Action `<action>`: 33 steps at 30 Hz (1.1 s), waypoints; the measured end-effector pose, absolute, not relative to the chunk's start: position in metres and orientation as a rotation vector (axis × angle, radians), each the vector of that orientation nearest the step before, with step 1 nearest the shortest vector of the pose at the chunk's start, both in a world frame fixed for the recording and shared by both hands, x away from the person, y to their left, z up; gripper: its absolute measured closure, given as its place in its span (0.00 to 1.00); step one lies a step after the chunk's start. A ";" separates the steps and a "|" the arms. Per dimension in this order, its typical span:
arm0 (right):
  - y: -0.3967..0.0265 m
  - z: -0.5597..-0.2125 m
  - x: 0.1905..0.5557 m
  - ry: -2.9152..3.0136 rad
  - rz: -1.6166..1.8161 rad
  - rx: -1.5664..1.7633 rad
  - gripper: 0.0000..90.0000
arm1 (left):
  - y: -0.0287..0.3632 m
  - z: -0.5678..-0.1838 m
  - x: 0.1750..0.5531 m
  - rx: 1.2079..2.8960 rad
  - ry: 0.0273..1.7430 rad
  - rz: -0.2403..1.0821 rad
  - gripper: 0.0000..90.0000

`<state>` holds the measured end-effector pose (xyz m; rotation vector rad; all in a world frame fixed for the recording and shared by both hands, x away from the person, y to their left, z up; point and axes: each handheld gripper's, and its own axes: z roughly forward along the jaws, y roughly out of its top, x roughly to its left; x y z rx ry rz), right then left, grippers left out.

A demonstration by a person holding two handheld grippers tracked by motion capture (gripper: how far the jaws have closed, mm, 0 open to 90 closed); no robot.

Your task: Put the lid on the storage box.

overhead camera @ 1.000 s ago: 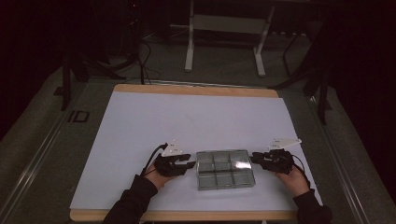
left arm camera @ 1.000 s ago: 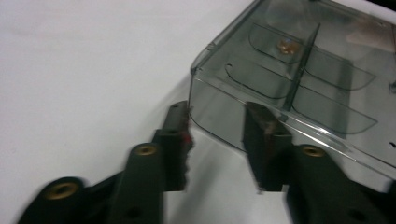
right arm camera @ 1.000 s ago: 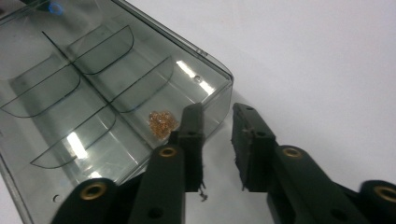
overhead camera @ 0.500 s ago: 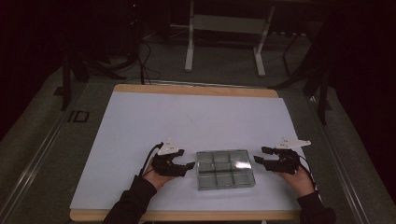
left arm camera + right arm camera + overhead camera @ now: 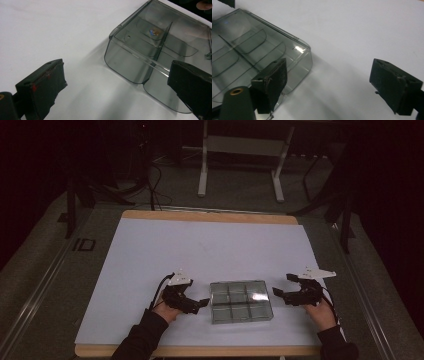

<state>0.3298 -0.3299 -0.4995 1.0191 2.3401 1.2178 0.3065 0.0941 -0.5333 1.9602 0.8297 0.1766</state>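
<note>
Smoky clear plastic box (image 5: 241, 301) with inner dividers sits flat on the white sheet (image 5: 210, 255) that covers my desk (image 5: 210, 217), close to the near edge and between my two hands. From above I count what look like six compartments, two rows of three, though the glare on the lid makes that hard to be sure of. My left gripper (image 5: 200, 303) lies just beside the box's left side, pointing toward it, and its jaws have just been opening; they now stand wide apart and press on nothing. In the left gripper view one black pad (image 5: 41, 86) sits low over bare sheet while the other pad (image 5: 192, 85) stands in front of the box's near wall, with a rounded corner of the box (image 5: 155, 45) showing in the gap between them, apart from both. My right gripper (image 5: 281, 287) is just off the box's right side, and its jaws too have just been opening and are now spread wide, holding nothing. In the right gripper view one pad (image 5: 270, 82) overlaps the corner of the box (image 5: 249, 52), and I cannot tell whether it touches it; the other pad (image 5: 393, 83) hangs over bare sheet, well clear of the plastic.
</note>
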 end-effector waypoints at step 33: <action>-0.363 -0.522 0.312 2.279 1.189 1.092 0.15 | 0.125 -0.539 0.287 1.953 0.881 0.279 0.02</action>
